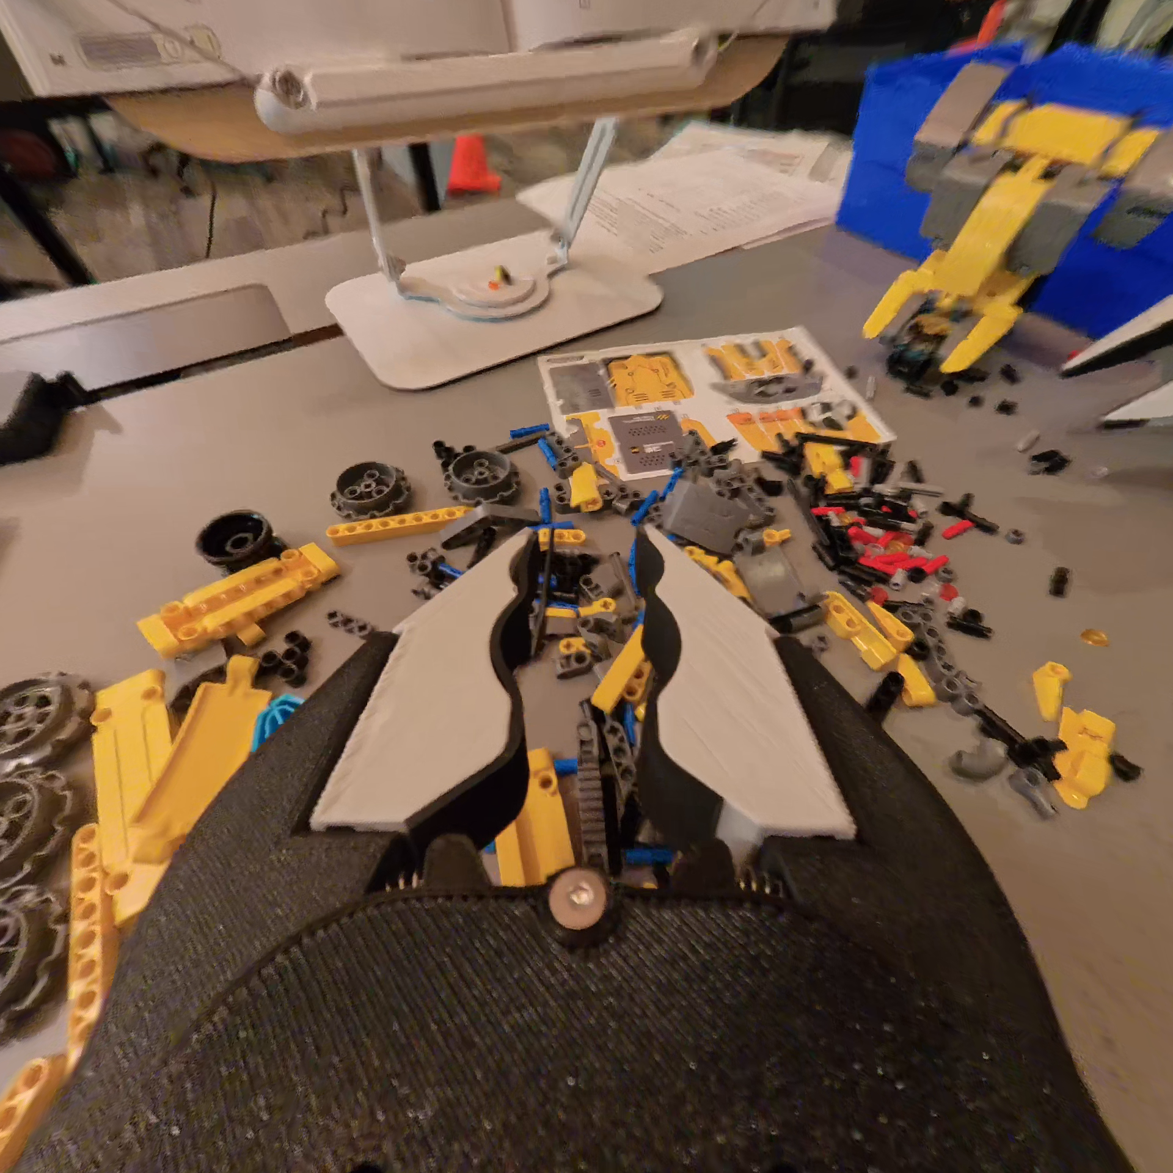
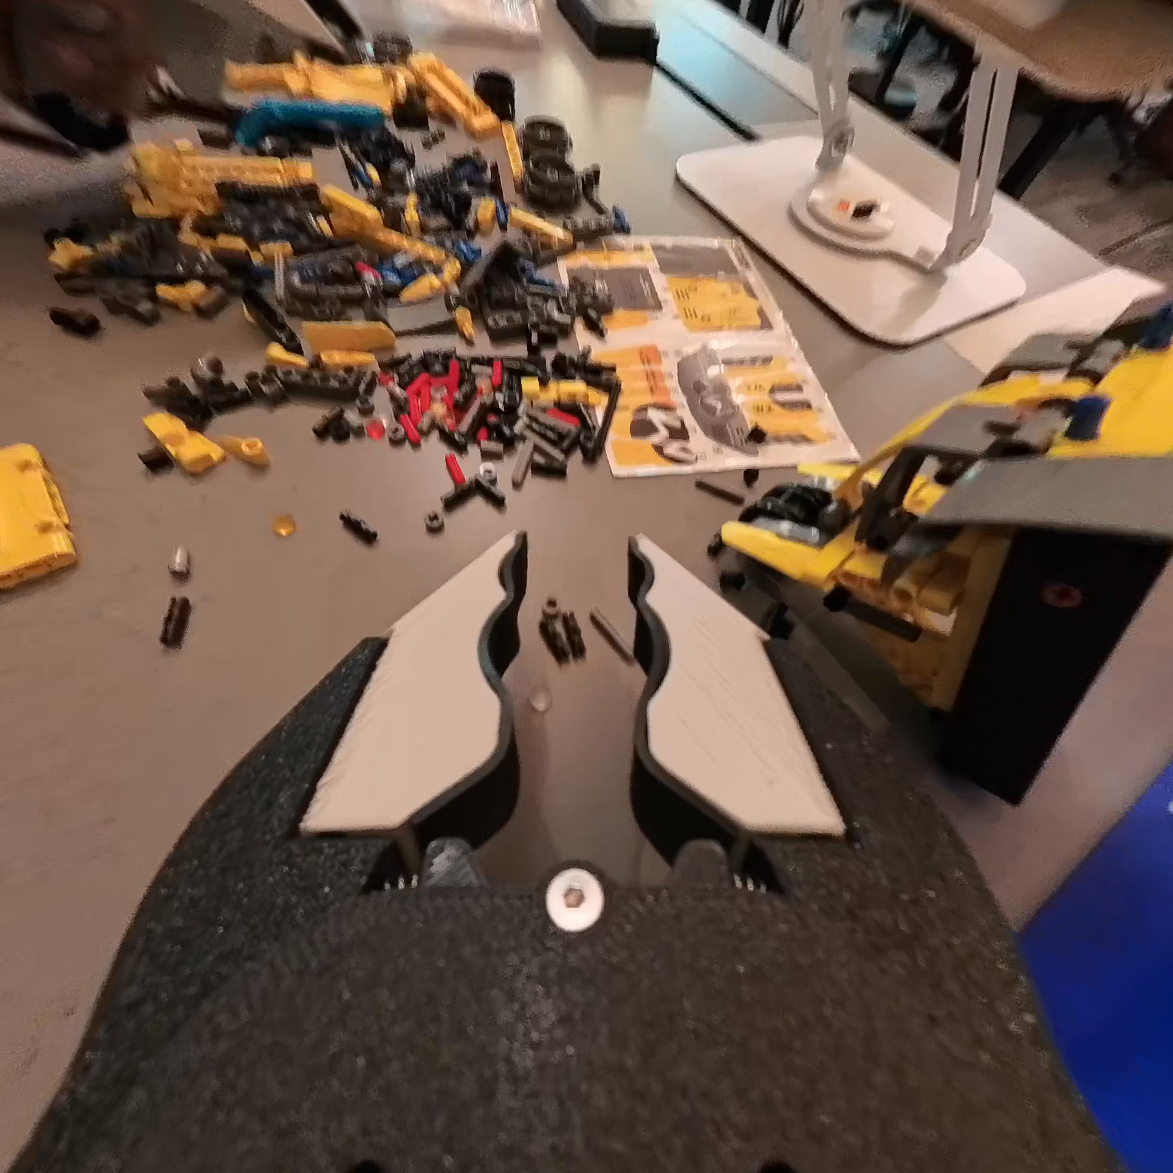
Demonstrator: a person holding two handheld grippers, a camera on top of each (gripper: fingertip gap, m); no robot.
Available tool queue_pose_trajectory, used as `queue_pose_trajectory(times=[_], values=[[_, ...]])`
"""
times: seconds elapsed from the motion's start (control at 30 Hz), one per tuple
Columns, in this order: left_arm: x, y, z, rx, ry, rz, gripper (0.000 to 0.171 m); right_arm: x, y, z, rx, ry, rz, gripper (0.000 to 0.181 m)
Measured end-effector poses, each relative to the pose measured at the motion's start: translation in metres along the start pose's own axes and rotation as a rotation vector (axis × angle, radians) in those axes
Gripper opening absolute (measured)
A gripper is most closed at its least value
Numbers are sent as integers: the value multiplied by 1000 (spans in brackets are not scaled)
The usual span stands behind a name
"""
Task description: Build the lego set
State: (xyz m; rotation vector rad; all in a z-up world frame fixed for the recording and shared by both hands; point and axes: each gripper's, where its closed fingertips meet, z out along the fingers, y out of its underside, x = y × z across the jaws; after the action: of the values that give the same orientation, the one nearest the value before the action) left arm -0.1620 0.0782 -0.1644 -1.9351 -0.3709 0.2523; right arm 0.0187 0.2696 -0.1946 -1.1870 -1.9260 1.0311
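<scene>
Loose yellow, black, grey, blue and red lego parts (image 1: 698, 571) lie spread over a grey table (image 1: 190, 457). My left gripper (image 1: 587, 533) is open and empty, held over the middle of the pile. A partly built yellow and grey lego model (image 1: 990, 216) leans on a blue bin at the far right. In the right wrist view my right gripper (image 2: 576, 539) is open and empty above bare table, with small black pins (image 2: 562, 628) between its fingers. The model (image 2: 920, 508) sits just right of it on a black box. The parts pile (image 2: 381, 285) lies ahead.
A sticker sheet (image 1: 711, 393) lies beyond the pile and also shows in the right wrist view (image 2: 704, 355). A white monitor stand base (image 1: 495, 317) sits at the back. Dark wheels (image 1: 32, 825) and long yellow beams (image 1: 127, 762) lie at the left. Papers (image 1: 698, 190) lie behind. Some 25 cm of space lies between my two pairs of fingers.
</scene>
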Motion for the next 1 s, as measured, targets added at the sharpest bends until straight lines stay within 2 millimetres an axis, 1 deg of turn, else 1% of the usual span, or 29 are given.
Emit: queue_pose_trajectory(times=[0.1, 0.13, 0.17, 0.23, 0.27, 0.33, 0.43, 0.47, 0.53, 0.57, 0.6, 0.63, 0.7, 0.73, 0.83, 0.9, 1.0], values=[[-16, -1, 27, -155, -105, 59, 15, -10, -30, 7, 117, -35, -31, 30], [-20, 0, 39, -198, -116, 86, 7, -15, -40, 11, 142, -42, -57, 30], [-22, 6, 51, -273, -109, 97, 3, -20, -49, 16, 162, -45, -88, 30], [-22, 25, 70, -437, -69, 116, 3, -31, -66, 26, 192, -52, -155, 29], [-22, 31, 77, -482, -58, 131, 0, -35, -70, 31, 191, -54, -188, 30], [-19, 35, 88, -504, -42, 171, 0, -38, -70, 39, 155, -49, -245, 31], [-9, 37, 88, -499, 14, 208, 1, -39, -63, 37, 139, -38, -278, 31], [-6, 36, 89, -487, 37, 202, 4, -37, -61, 35, 144, -32, -278, 30], [8, 32, 90, -451, 136, 158, 15, -34, -59, 34, 143, -31, -259, 30], [10, 31, 90, -442, 153, 133, 21, -33, -59, 33, 139, -34, -244, 31], [4, 30, 92, -435, 131, 125, 24, -33, -59, 33, 138, -38, -231, 31], [-6, 29, 92, -420, 86, 135, 26, -33, -60, 32, 140, -40, -222, 31], [-23, 26, 92, -385, 17, 155, 21, -32, -60, 29, 152, -36, -215, 31], [-26, 25, 92, -375, 12, 140, 18, -32, -60, 28, 154, -32, -212, 31], [-25, 25, 92, -363, 51, 77, 5, -29, -61, 25, 159, -23, -198, 31], [-24, 25, 91, -367, 51, 87, 6, -29, -62, 23, 167, -29, -181, 31], [-28, 21, 89, -346, 14, 122, 12, -28, -61, 22, 170, -32, -165, 31]])
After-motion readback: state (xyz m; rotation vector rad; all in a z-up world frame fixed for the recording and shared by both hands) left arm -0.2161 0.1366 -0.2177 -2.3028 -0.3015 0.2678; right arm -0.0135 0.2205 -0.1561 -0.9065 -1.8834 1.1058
